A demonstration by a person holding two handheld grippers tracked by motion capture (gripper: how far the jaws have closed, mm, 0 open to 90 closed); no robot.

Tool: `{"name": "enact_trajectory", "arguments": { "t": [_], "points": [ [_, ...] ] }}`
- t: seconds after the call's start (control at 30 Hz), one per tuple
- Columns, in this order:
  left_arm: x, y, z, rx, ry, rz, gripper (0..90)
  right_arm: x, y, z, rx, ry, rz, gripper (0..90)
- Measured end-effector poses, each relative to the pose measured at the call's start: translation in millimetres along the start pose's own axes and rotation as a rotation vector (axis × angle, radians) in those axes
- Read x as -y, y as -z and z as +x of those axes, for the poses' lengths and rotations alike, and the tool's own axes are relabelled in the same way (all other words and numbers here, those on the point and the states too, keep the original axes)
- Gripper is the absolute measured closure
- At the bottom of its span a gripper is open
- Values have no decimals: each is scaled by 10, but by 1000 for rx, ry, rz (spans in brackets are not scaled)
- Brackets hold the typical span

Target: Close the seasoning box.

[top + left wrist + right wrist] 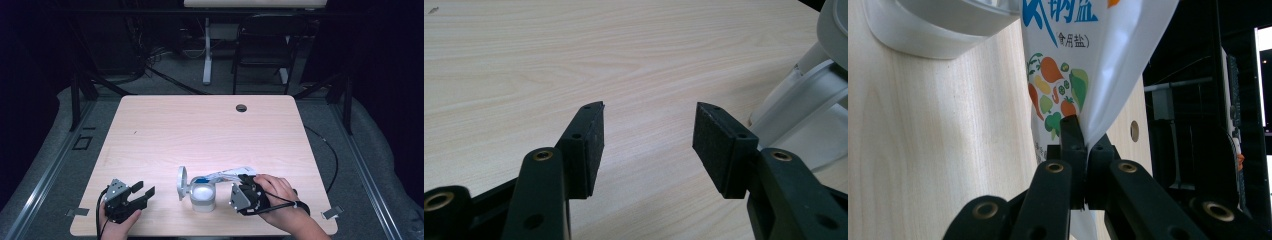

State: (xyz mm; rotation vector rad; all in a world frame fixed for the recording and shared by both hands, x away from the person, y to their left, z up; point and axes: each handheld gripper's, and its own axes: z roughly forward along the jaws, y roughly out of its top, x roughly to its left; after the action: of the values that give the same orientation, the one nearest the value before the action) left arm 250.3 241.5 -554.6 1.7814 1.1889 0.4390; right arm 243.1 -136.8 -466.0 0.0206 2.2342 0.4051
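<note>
One white salt bag (1083,65), printed with blue Chinese characters, "(食用盐)" and pictured vegetables, is pinched in the closed right gripper (1083,145) over a white jar (202,196) with its lid flipped open, near the tabletop's (200,125) front edge. Left gripper (649,135) gapes, holding nothing.

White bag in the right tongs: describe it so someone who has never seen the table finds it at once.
On the light wooden table, look near the front edge, right of centre, at the white round container with its lid flipped open. The white plastic salt bag slants over it, pinched by the right tongs. Its blue lettering and printed vegetables set it apart from the plain container.
</note>
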Motion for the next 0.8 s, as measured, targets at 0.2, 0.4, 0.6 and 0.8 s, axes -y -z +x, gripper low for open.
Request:
{"name": "enact_trajectory", "arguments": {
  "t": [0.2,0.4,0.6,0.8],
  "points": [
    [-1,1,7,-2,1,2,465,58,13,-17,-6,-103,-28,900],
    [-12,1,3,2,-1,2,465,145,-24,0,-15,-205,-58,900],
    [-23,-16,-9,4,-1,2,476,253,-44,9,-33,-328,-95,900],
    [-31,-25,-15,3,-3,2,474,396,-75,4,-39,-481,-147,900]
  ]
}}
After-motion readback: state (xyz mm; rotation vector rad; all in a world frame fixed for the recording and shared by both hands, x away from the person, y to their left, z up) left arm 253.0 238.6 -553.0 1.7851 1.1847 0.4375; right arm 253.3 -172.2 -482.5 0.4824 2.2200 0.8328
